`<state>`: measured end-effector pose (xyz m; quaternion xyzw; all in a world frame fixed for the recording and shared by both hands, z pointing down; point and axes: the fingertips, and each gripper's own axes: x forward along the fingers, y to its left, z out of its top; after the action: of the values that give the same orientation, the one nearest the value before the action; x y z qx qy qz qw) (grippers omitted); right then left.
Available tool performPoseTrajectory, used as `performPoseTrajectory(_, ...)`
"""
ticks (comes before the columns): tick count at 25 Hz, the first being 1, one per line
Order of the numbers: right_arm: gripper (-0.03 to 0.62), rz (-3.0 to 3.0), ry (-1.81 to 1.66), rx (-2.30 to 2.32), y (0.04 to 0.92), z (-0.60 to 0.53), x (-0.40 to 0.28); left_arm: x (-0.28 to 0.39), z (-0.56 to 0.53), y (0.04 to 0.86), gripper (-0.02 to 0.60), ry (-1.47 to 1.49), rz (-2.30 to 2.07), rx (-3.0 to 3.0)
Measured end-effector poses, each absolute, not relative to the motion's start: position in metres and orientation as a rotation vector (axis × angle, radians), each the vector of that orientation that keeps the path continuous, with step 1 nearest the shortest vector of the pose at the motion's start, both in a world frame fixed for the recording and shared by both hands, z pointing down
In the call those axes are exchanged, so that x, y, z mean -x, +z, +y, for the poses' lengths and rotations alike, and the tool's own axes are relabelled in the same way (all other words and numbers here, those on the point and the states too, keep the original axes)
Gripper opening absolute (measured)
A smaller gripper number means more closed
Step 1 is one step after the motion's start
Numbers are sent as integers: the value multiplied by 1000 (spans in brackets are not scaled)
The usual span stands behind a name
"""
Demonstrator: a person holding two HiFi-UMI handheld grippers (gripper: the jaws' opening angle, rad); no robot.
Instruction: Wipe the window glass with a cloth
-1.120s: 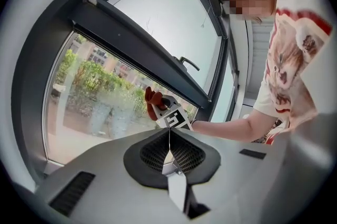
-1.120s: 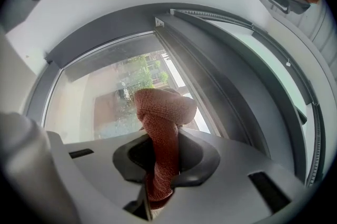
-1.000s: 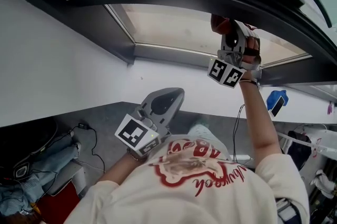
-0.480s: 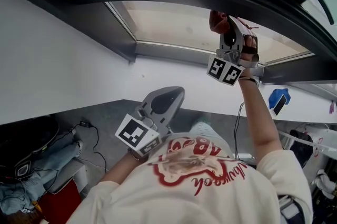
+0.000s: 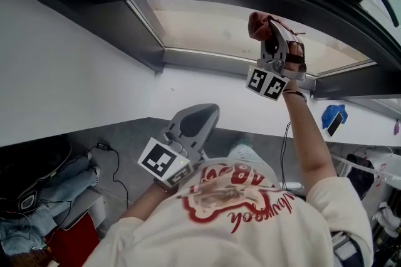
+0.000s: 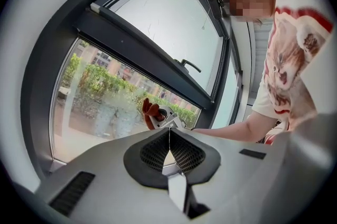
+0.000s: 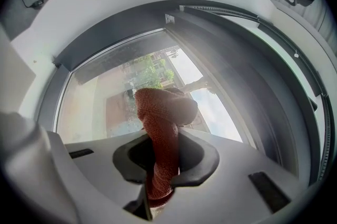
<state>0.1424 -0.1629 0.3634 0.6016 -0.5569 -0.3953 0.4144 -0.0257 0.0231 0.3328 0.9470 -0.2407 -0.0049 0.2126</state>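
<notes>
**Wipe in progress: cloth clamped in right gripper, up at the glass**

Right gripper: fingers closed narrow on the cloth. A red strip runs between them, with a bunched wad just past the tips and a short tail behind. In the head view the right gripper is raised to the pane, with the cloth on the tip side against the glass. We judge it's in contact, but no view confirms it.

Left gripper: fingers fully together, nothing between them. It is held low by the chest, well apart from the window, and isn't needed for this step.

How we'd run the stroke:
- Keep the wad ahead of the tips so only fabric meets the glass. Hard plastic on the pane would scratch or chatter.
- Lean the tips into the pane slightly and use light, even pressure. The wad is soft and will flatten.
- Hold the clamp firm. Drag along the glass pulls the strip back through the fingers, and it looks thin there.
- Overlap passes, working from the tips' current spot near the pane's right side toward the bare stretch on the left.
- Stop short of the dark frame below the tips. Snagging the wad on that edge could pull it out.

Progress: we can't judge how much of the pane is done, since no streaks or wet marks are visible.
</notes>
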Motion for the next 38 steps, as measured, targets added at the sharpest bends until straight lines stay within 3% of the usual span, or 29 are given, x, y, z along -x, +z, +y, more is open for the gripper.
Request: performPoseTrajectory(38,63,-1436,-936,-1424,415,-167,-134,39,24,335,21,-8,-748,-2610)
